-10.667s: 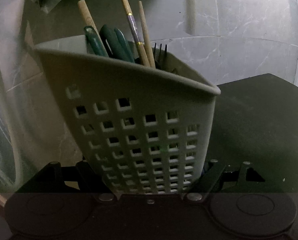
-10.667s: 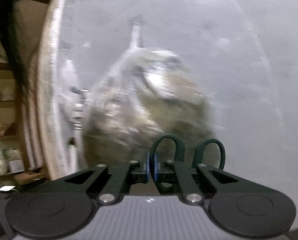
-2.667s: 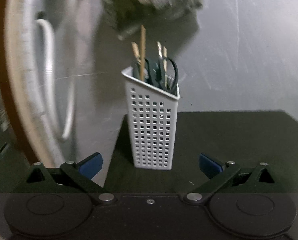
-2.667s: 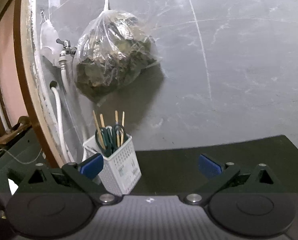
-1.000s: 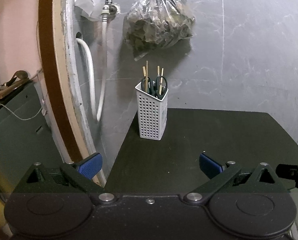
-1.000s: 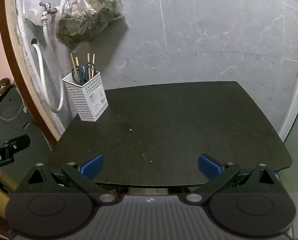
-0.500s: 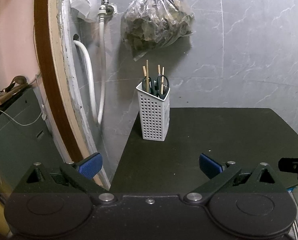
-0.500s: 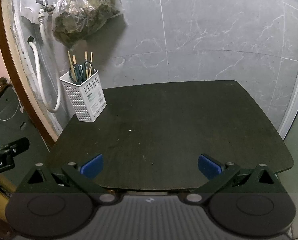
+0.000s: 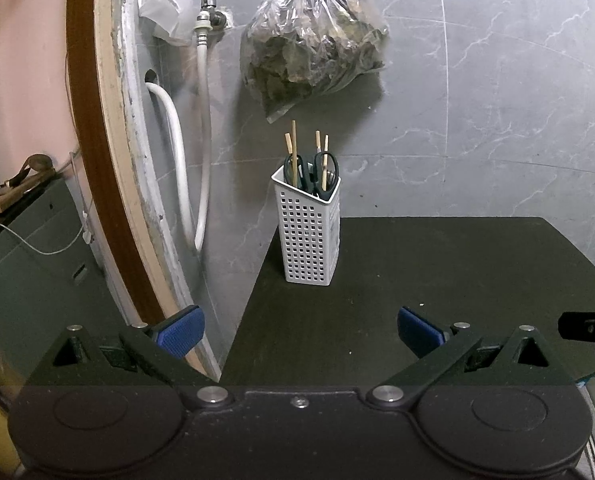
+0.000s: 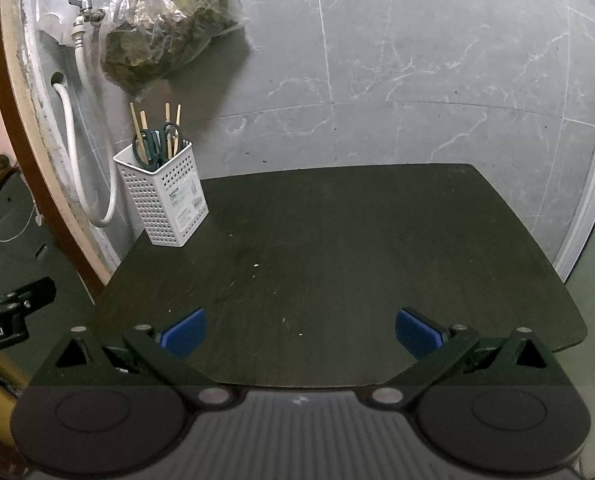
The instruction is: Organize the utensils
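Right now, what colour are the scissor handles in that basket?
Dark green scissors, standing in the white holder; the right wrist view shows them best.

The white holder [image 9: 307, 232] hides the lower parts of the scissors [image 9: 324, 172] and chopsticks [image 9: 294, 152]. Its label print [image 10: 183, 200] is too small to read.

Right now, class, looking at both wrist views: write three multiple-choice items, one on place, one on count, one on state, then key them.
1. Where does the basket stand on the table?
A. far left corner
B. middle
C. near right edge

2. How many wooden sticks rise above its rim?
A. one
B. four
C. seven

3. How are the jaws of both grippers?
A. shut on scissors
B. shut, empty
C. open, empty

Key: 1 A, it sits by the wall and hose; 2 B, four tips show beside the scissors; 3 C, left gripper and right gripper show wide gaps.
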A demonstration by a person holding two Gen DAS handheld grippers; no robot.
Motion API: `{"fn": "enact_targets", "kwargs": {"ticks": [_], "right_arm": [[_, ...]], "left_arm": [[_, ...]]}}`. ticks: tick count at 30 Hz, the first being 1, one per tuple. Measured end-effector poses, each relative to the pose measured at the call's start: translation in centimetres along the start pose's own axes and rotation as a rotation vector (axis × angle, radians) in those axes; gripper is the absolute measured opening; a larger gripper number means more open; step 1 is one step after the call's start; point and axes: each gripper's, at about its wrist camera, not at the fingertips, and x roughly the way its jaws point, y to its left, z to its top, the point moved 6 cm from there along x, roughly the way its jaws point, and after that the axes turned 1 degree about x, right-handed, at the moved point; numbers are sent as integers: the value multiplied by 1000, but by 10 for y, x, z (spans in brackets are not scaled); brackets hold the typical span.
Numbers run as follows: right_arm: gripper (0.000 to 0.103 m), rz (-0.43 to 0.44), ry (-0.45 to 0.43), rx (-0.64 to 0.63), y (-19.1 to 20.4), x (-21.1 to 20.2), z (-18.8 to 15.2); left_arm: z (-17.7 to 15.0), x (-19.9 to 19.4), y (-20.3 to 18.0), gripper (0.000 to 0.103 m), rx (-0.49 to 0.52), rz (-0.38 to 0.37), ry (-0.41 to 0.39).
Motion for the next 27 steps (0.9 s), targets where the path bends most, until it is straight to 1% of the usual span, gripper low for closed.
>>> {"fn": "enact_targets", "kwargs": {"ticks": [9,27], "right_arm": [[103,1,-6,-5,-2,2,2],[103,7,-1,1,-4,5,3]], "left_arm": [[5,4,1,102,0,4,-12],[4,3,3,102,5,3,-16]]}}
